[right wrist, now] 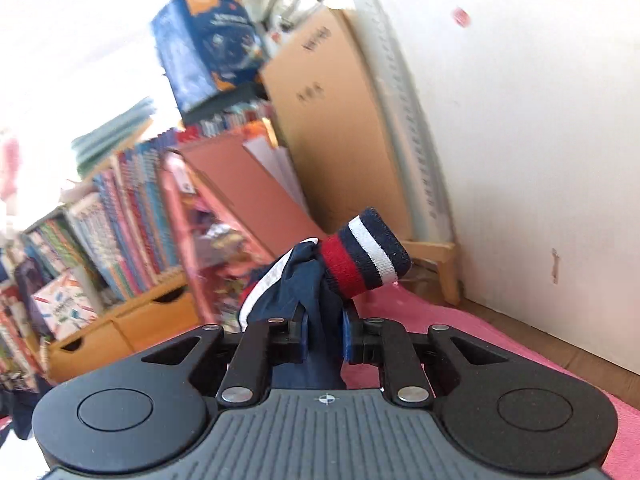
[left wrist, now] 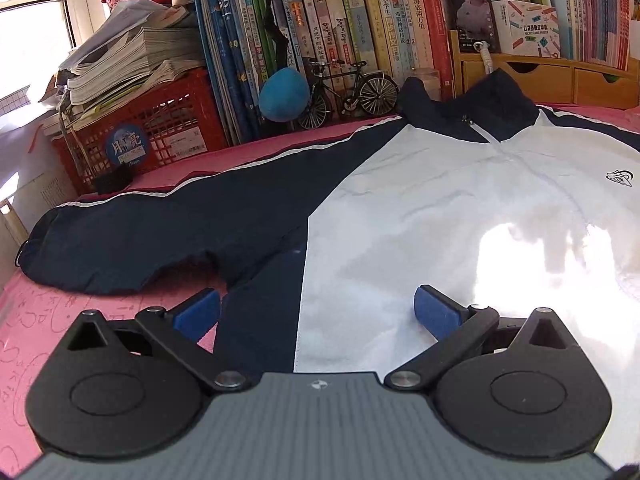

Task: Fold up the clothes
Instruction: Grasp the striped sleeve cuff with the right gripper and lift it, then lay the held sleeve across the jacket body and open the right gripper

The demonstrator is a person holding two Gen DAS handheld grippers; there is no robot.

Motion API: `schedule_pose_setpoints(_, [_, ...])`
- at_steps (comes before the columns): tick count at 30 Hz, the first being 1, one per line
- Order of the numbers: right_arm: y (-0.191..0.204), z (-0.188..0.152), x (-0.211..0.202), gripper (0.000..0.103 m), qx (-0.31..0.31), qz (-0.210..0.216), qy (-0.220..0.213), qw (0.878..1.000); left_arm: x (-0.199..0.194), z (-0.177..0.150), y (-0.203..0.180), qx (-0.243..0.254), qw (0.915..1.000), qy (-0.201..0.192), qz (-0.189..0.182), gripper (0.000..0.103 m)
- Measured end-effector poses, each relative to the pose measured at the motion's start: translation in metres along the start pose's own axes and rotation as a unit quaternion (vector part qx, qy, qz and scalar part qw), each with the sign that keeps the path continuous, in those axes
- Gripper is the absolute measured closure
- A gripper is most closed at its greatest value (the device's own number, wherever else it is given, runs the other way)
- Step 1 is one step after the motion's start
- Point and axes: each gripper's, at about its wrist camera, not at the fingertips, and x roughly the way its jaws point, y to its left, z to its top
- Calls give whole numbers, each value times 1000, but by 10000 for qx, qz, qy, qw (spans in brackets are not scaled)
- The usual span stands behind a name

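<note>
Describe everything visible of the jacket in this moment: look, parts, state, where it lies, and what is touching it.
The jacket has a white front with navy sleeves and collar, thin white piping, a short zip at the neck and a small chest logo. It lies front up, spread on the pink cloth. One navy sleeve stretches flat sideways. The left gripper hovers open over the hem. The right gripper is shut on the other sleeve just behind its striped red, navy and white cuff, lifted off the cloth.

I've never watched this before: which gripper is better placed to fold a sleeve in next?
The right gripper, probably: it is shut on the sleeve by its striped cuff. The left gripper is open above the jacket.
</note>
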Motion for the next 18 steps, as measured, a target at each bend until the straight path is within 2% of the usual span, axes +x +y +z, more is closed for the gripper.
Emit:
schedule_pose_setpoints(3, [69,2,-19,86,-499,830,-99,9952,3,0,8,-264,9994,103,-182,0])
schedule_pose_setpoints(5, [116,4,-30,86,-830,1384,-153,9868,3,-1,10,-353,9990,131,-232,0])
schedule_pose_setpoints(9, [248,-32,-7,86,-1485,2478,451,9563,2,-2,12,-444,9986,143,-258,0])
schedule_pose_setpoints(11, [315,-67,11,86,-1875,2752,862,9390,2,-3,12,-442,9986,133,-243,0])
schedule_pose_setpoints(14, [389,-128,26,87,-2375,2963,1534,9123,2,-3,14,-474,9985,133,-251,0])
schedule_pose_setpoints(17, [431,-190,31,87,-2944,2912,1933,8895,1,-3,17,-549,9980,144,-283,0])
schedule_pose_setpoints(18, [435,-203,31,87,-3010,2909,2022,8854,1,-3,18,-576,9978,149,-301,0])
